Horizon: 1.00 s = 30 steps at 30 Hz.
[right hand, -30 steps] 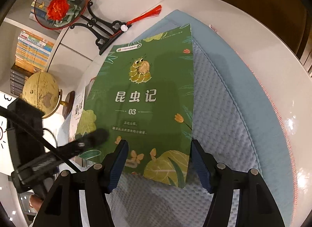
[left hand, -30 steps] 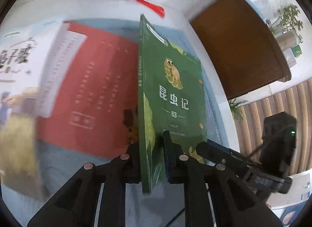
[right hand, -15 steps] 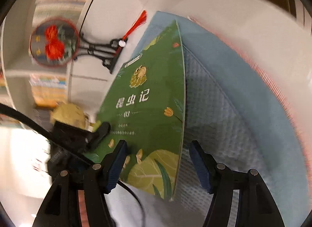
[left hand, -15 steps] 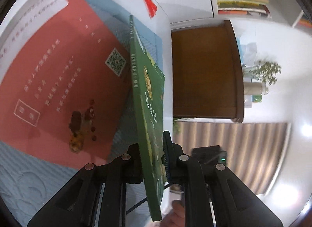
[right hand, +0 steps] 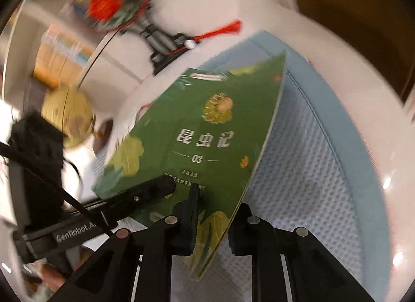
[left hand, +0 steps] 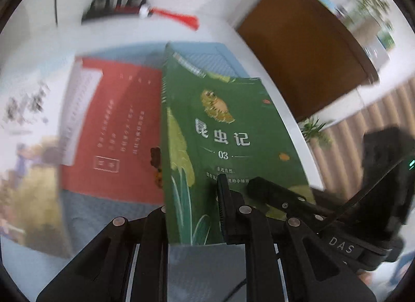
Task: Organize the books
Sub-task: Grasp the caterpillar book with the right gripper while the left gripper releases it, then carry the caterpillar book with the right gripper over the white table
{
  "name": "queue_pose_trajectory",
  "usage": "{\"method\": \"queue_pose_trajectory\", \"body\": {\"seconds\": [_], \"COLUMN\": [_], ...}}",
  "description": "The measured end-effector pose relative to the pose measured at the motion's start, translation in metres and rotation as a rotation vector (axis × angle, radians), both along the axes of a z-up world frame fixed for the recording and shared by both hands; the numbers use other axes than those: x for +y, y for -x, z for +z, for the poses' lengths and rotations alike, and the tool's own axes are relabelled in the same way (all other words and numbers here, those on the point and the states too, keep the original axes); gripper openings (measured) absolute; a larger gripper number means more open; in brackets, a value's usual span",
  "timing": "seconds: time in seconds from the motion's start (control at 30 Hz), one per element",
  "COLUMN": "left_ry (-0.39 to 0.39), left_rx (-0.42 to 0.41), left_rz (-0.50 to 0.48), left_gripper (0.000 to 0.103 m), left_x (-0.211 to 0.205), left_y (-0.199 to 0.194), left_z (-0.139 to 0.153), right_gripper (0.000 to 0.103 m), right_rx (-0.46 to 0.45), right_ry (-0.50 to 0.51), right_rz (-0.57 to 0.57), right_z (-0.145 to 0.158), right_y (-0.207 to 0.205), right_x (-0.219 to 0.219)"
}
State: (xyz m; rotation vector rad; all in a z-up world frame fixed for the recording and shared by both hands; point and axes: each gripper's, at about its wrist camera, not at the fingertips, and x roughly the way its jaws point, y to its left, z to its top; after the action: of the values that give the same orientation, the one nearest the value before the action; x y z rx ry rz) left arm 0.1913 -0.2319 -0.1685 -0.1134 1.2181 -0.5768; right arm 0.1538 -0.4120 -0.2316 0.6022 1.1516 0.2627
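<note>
A green book (left hand: 228,133) with a caterpillar on its cover is held up at a tilt above the blue mat (right hand: 311,159). My left gripper (left hand: 193,211) is shut on its lower edge near the spine. My right gripper (right hand: 215,219) has its jaws closing on the same lower edge near the open side, with a pad on each face of the green book (right hand: 207,133). Each gripper's finger shows in the other's view, lying on the cover. A red book (left hand: 116,130) lies flat on the mat to the left, beside a blurred pale-covered book (left hand: 26,120).
A round fan ornament (right hand: 114,3) on a black stand with a red tassel (right hand: 223,29) stands at the back of the white table. A globe (right hand: 67,115) sits at the left. A brown cabinet (left hand: 306,50) and a potted plant (left hand: 313,128) stand beyond the table's right edge.
My right gripper's jaws, wide apart before, have come together on the green book's lower edge. Both views swung and blurred, and the book now tilts with its cover facing up.
</note>
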Motion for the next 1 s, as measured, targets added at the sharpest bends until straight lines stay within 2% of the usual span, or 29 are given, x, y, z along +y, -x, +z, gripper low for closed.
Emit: {"method": "queue_pose_trajectory", "body": {"seconds": [0.23, 0.47, 0.67, 0.83, 1.0], "left_ry": [0.046, 0.066, 0.071, 0.040, 0.019], "left_rx": [-0.045, -0.109, -0.154, -0.175, -0.175], "left_rz": [0.043, 0.139, 0.304, 0.445, 0.575], "left_gripper": [0.013, 0.013, 0.013, 0.013, 0.013], "left_x": [0.050, 0.121, 0.231, 0.325, 0.419], "left_y": [0.044, 0.080, 0.107, 0.134, 0.160], "left_z": [0.031, 0.072, 0.104, 0.114, 0.112], "right_gripper": [0.020, 0.020, 0.021, 0.021, 0.022], "right_rx": [-0.106, -0.191, -0.269, -0.310, -0.318], "right_ry": [0.133, 0.154, 0.099, 0.045, 0.001], "right_rz": [0.184, 0.286, 0.405, 0.542, 0.640], "right_z": [0.049, 0.093, 0.132, 0.154, 0.162], "right_y": [0.037, 0.065, 0.071, 0.076, 0.082], "right_x": [0.050, 0.114, 0.201, 0.302, 0.394]}}
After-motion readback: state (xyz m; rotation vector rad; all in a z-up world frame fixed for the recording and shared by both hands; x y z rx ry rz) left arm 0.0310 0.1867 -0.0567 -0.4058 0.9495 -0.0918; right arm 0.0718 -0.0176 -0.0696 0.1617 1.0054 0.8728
